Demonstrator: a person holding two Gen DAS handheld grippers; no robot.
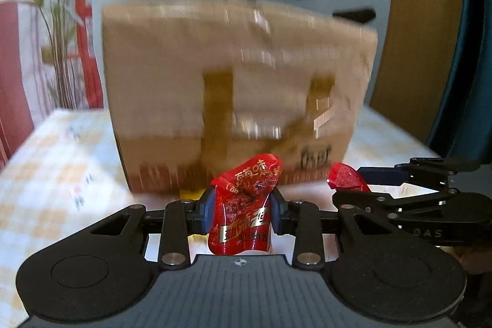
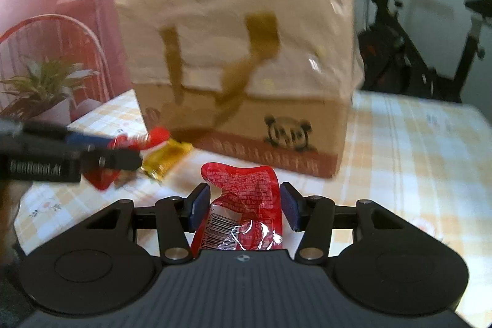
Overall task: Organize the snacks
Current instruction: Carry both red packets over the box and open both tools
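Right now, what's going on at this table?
A person is sorting snacks with two handheld grippers. The left gripper has its fingers clamped on a red snack packet, and the right gripper is clamped on another red packet. Both are held off the checked tablecloth, in front of a cardboard box. A yellow packet lies on the cloth by the box. Nothing visibly sorted yet.

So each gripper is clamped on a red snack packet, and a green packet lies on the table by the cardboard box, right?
Not quite: the loose packet is yellow, as the right wrist view shows. The rest holds: the left gripper and right gripper each pinch a red snack packet, near the cardboard box.
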